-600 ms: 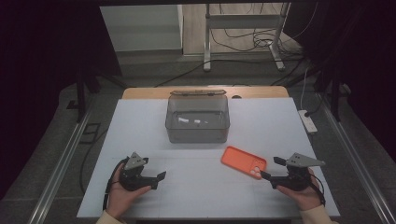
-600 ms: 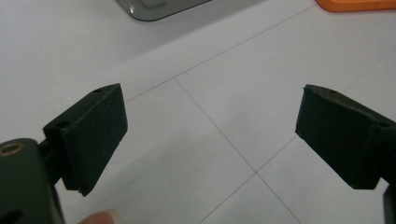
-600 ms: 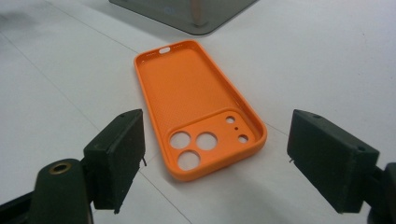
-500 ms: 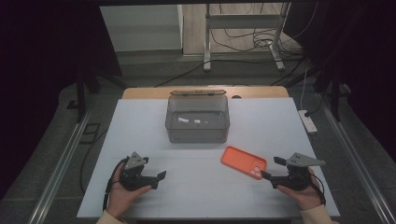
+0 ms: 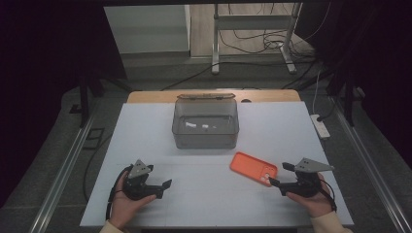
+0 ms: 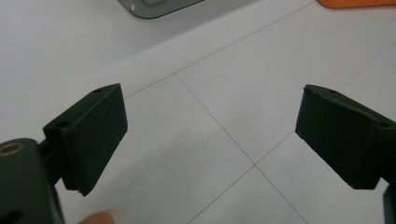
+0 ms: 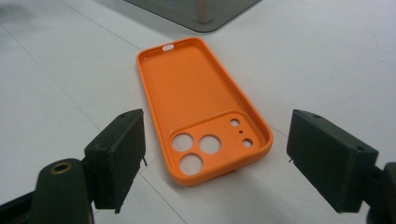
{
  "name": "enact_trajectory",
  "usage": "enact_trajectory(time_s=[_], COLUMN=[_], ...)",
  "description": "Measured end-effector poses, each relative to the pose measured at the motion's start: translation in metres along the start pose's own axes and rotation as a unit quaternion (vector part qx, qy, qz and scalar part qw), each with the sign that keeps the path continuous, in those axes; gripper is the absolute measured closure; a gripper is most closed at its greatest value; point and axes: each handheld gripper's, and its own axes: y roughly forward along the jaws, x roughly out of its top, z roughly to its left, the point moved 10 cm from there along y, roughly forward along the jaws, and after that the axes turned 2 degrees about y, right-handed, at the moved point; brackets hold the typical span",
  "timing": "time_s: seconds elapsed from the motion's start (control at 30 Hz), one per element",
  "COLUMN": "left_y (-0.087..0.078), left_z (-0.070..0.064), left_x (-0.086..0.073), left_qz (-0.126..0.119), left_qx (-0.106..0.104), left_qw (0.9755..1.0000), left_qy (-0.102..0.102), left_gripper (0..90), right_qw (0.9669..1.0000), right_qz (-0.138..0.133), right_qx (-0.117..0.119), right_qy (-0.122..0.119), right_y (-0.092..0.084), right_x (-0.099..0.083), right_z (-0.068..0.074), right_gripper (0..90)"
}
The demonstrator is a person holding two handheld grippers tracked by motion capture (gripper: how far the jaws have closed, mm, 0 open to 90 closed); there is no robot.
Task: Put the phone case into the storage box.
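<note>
On the white table [image 5: 145, 131], one orange phone case [image 5: 253, 168] lies flat with its hollow side up, its camera-cutout end toward the person's near right, a little in front of the single grey translucent box [image 5: 205, 123] that stands toward the far middle with a few small pale bits on its floor. The right gripper [image 5: 281, 177] rests just beside the case's near end, its jaws spread wide with nothing between them; in the right gripper view the case [image 7: 198, 102] lies ahead, its cutout end reaching toward the gap but touched by neither pad. The left gripper [image 5: 164, 187] sits well apart at the near left, its jaws likewise wide and empty over bare table in the left gripper view, with a corner of the box [image 6: 159, 5] and a sliver of the case [image 6: 355, 3] at the top edge. The step in hand looks like the approach to a pick-up of the case. Since the case lies flat and thin, the next move probably calls for the right gripper to slide forward and low so its pads can close on the rim, perhaps across the narrow width. Counted: one case, one box, two grippers.
</note>
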Motion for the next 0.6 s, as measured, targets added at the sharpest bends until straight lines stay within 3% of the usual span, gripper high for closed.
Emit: enact_trajectory(time_s=[0.6], left_y=[-0.0002], left_z=[-0.0028], left_x=[-0.0020], left_qz=[0.003], left_qx=[-0.005], left_qw=[1.0000], left_qy=[0.005], left_gripper=[8.9], right_qw=[1.0000], right_qz=[0.001], right_qx=[-0.002], right_qy=[-0.007], right_y=[0.0005], right_x=[0.0030], right_z=[-0.0008], right_gripper=[19.9])
